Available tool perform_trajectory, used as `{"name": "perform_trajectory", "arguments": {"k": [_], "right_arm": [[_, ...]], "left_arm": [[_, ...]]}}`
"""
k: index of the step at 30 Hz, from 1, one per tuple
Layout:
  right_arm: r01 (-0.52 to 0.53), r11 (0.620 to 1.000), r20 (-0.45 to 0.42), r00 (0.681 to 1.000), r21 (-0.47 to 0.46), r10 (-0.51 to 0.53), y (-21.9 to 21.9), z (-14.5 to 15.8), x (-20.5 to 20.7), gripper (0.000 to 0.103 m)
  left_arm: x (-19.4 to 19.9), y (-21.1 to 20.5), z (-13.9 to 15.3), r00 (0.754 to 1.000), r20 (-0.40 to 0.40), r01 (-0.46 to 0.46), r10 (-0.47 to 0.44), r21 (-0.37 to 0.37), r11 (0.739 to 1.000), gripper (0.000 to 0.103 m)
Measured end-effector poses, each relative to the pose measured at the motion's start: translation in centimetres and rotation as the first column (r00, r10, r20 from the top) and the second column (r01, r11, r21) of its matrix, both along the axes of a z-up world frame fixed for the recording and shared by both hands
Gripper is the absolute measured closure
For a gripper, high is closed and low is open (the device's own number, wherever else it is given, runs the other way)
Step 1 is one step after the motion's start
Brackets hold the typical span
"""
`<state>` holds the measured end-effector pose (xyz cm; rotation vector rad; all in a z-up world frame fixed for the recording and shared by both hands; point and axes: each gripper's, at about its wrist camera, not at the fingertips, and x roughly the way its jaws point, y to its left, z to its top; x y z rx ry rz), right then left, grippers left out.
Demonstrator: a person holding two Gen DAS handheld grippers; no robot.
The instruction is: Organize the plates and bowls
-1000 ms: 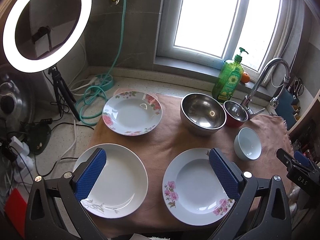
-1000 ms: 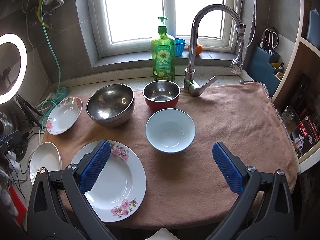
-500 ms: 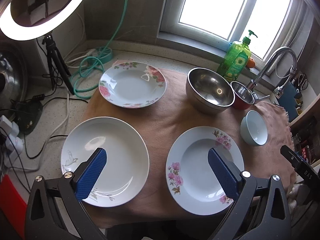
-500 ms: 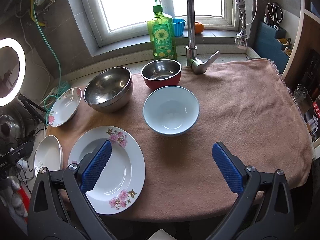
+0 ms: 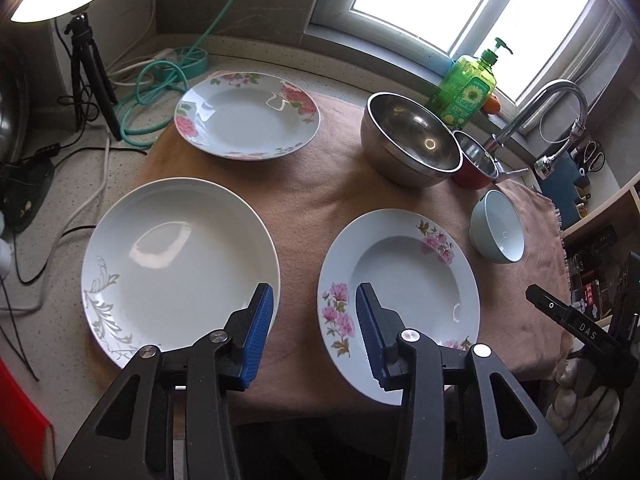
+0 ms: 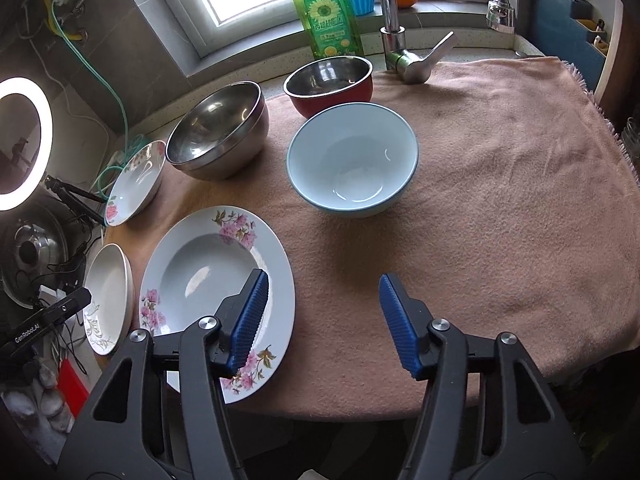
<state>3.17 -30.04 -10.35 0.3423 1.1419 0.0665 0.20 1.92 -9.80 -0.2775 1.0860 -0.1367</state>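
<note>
On the pink cloth point(image 5: 320, 184) lie a plain white plate point(image 5: 176, 256) at front left, a pink-flower plate point(image 5: 404, 276) at front right, and a red-flower plate point(image 5: 248, 114) at the back. A large steel bowl point(image 5: 412, 144), a red bowl point(image 5: 476, 164) and a light blue bowl point(image 5: 498, 228) stand to the right. My left gripper point(image 5: 314, 312) is open and empty above the gap between the two front plates. My right gripper point(image 6: 322, 300) is open and empty, beside the pink-flower plate point(image 6: 216, 276), in front of the blue bowl point(image 6: 352, 164).
A green soap bottle point(image 6: 326, 16) and a tap point(image 6: 394, 24) stand at the back by the window. A ring light on a tripod point(image 5: 86, 40), cables and a teal hose point(image 5: 160, 76) crowd the counter at left. Shelves point(image 5: 600, 216) stand at right.
Both grippers have narrowed their jaws and moved forward and lower toward the dishes. No dish has moved.
</note>
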Motion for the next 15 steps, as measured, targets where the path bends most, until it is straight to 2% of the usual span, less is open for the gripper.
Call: {"name": "perform_trajectory", "arguments": {"k": [4, 7, 11, 15], "right_arm": [[-0.006, 0.998, -0.066, 0.998, 0.058, 0.01, -0.2, -1.8, 0.2, 0.061], [-0.002, 0.996, -0.099, 0.995, 0.091, 0.011, -0.4, -2.9, 0.2, 0.064], [-0.015, 0.995, -0.112, 0.993, 0.1, 0.026, -0.1, -3.6, 0.4, 0.064], [-0.029, 0.993, -0.122, 0.992, 0.115, 0.043, 0.1, -4.0, 0.9, 0.069]], "left_arm": [[-0.2, -0.7, -1.2, 0.998, -0.044, 0.032, -0.033, -0.025, 0.999, 0.074], [-0.2, -0.9, -2.2, 0.996, -0.081, 0.034, -0.039, -0.061, 0.998, 0.076], [-0.4, -1.3, -3.2, 0.992, -0.116, 0.039, -0.047, -0.072, 0.997, 0.076], [-0.5, -1.8, -3.9, 0.989, -0.138, 0.043, -0.054, -0.082, 0.996, 0.076]]}}
